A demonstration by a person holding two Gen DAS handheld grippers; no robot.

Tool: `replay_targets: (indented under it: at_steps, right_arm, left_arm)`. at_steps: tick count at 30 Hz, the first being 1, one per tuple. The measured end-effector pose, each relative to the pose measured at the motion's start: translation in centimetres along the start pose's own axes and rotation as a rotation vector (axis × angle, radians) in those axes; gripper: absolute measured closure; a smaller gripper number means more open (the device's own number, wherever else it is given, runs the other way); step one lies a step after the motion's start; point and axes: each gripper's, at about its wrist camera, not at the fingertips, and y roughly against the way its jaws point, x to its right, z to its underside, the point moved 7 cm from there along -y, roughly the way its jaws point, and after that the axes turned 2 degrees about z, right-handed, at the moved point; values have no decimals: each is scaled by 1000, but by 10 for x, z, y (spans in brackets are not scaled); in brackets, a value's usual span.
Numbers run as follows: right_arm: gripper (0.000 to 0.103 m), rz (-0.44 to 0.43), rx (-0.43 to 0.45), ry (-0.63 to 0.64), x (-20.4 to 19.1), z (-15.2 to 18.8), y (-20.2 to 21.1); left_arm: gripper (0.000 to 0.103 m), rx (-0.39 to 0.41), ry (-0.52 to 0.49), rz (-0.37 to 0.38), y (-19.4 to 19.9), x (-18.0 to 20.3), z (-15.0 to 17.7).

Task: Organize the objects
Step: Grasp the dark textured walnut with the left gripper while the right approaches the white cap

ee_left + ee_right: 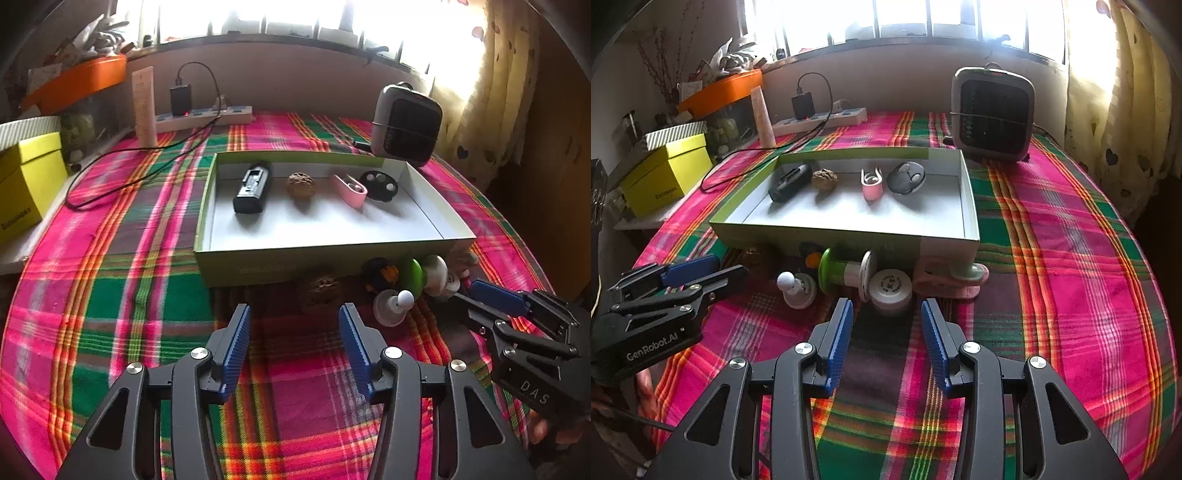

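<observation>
A shallow white-lined box (pixel 258 266) (pixel 820 236) holds a black device (pixel 252 189), a walnut (pixel 301 185), a pink clip (pixel 350 190) and a black round disc (pixel 378 185) in a row. In front of the box lie a second walnut (pixel 320 291), a green spool (pixel 834 271), a white knobbed piece (pixel 798 290), a white round container (pixel 890 290) and a pink clip (pixel 945 282). My left gripper (pixel 295 314) is open and empty, just short of the walnut. My right gripper (pixel 886 306) is open, its tips at the white container without touching it.
A grey fan heater (pixel 993 118) stands behind the box at the right. A power strip (pixel 203 118) with a plugged charger and trailing cable lies at the back left, beside yellow boxes (pixel 666 173). Plaid cloth (pixel 1071 258) covers the table.
</observation>
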Motion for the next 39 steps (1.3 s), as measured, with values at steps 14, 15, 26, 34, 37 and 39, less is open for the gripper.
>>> replay_targets:
  at_steps: [14, 15, 26, 34, 37, 39]
  right_arm:
    - [63, -11, -36, 12, 4, -1, -10]
    - [63, -16, -40, 14, 4, -2, -11]
    - [63, -42, -66, 39, 2, -7, -21]
    - [63, -51, -75, 67, -1, -9, -25]
    - [63, -53, -70, 70, -1, -9, -24]
    - [63, -48, -64, 77, -2, -9, -22]
  left_arm:
    - [55, -35, -5, -7, -17, 3, -6]
    - [55, -35, -7, -9, -17, 3, -6]
    - [55, -42, 17, -18, -21, -1, -9]
    - [55, -40, 29, -7, -21, -3, -10]
    - [55, -40, 29, -6, -22, -3, -11]
    - [56, -40, 31, -5, -22, -3, -10]
